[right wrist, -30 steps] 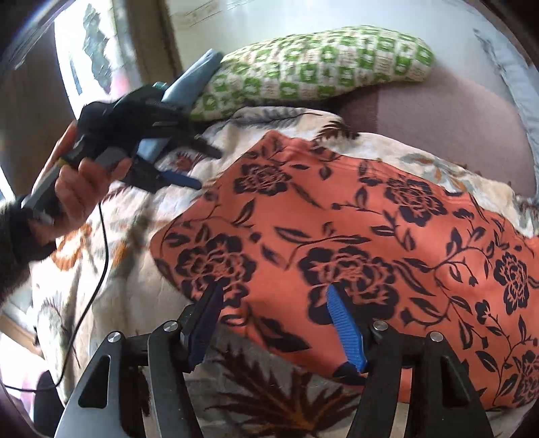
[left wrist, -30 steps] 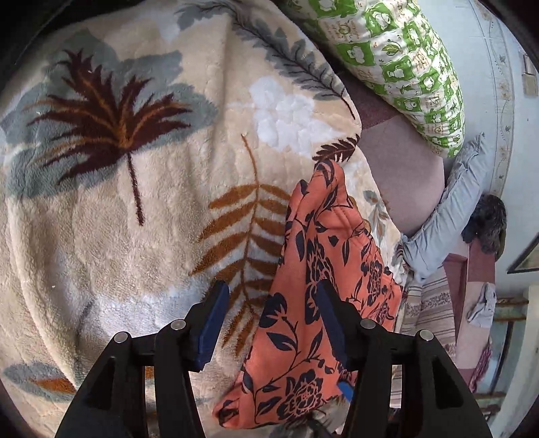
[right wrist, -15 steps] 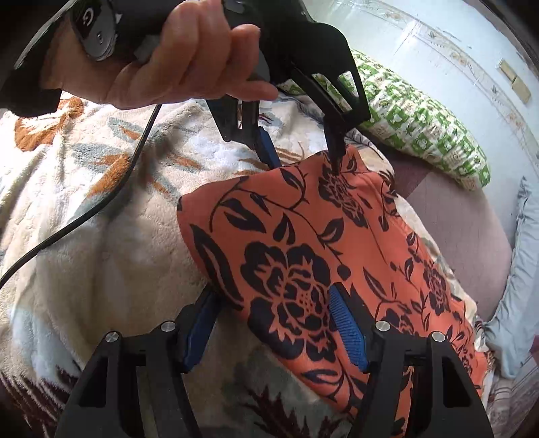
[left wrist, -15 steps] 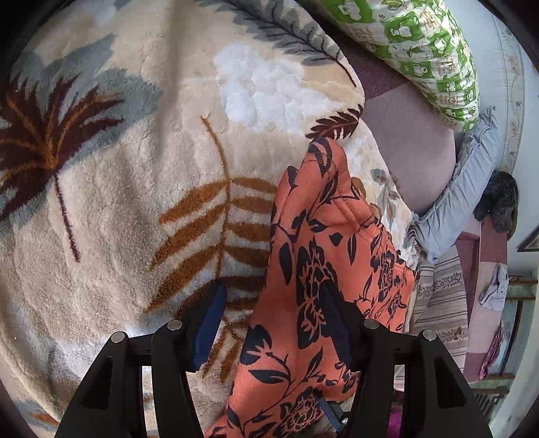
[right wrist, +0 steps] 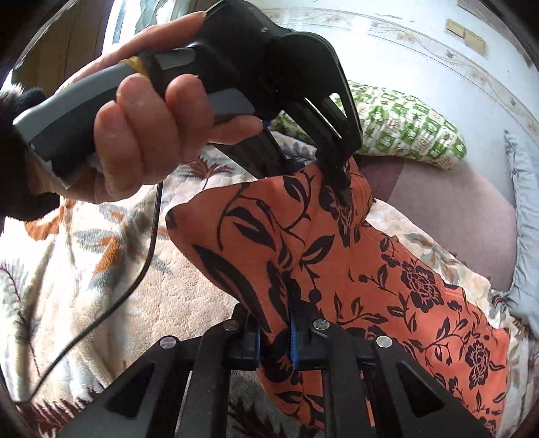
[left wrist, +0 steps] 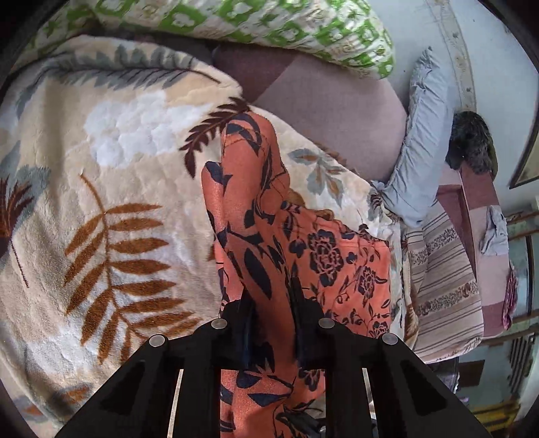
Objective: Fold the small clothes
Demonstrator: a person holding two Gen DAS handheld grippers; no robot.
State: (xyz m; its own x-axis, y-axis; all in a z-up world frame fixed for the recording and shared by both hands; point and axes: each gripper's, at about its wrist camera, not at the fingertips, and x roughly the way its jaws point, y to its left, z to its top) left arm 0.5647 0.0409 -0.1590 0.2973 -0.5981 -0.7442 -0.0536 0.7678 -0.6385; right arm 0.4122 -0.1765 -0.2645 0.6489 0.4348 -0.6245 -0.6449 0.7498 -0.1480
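Note:
An orange garment with a dark floral print [left wrist: 269, 236] lies on a cream leaf-patterned blanket [left wrist: 118, 202]. My left gripper [left wrist: 271, 296] is shut on one edge of the garment and lifts it. My right gripper [right wrist: 276, 323] is shut on a nearby part of the same edge [right wrist: 269, 242]. In the right wrist view the left gripper [right wrist: 337, 175], held in a hand, pinches the cloth just beyond mine. The garment hangs between the two grips and trails down to the right.
A green-and-white pillow [left wrist: 269, 30] lies at the back, with a mauve sheet [left wrist: 337, 111] under it. A grey-blue cushion [left wrist: 424, 141] and striped cloth [left wrist: 444, 276] lie at the right. A black cable [right wrist: 134, 286] hangs from the left gripper's handle.
Both grippers have closed on the garment's edge and raised it off the blanket. The left gripper has come closer to the right one.

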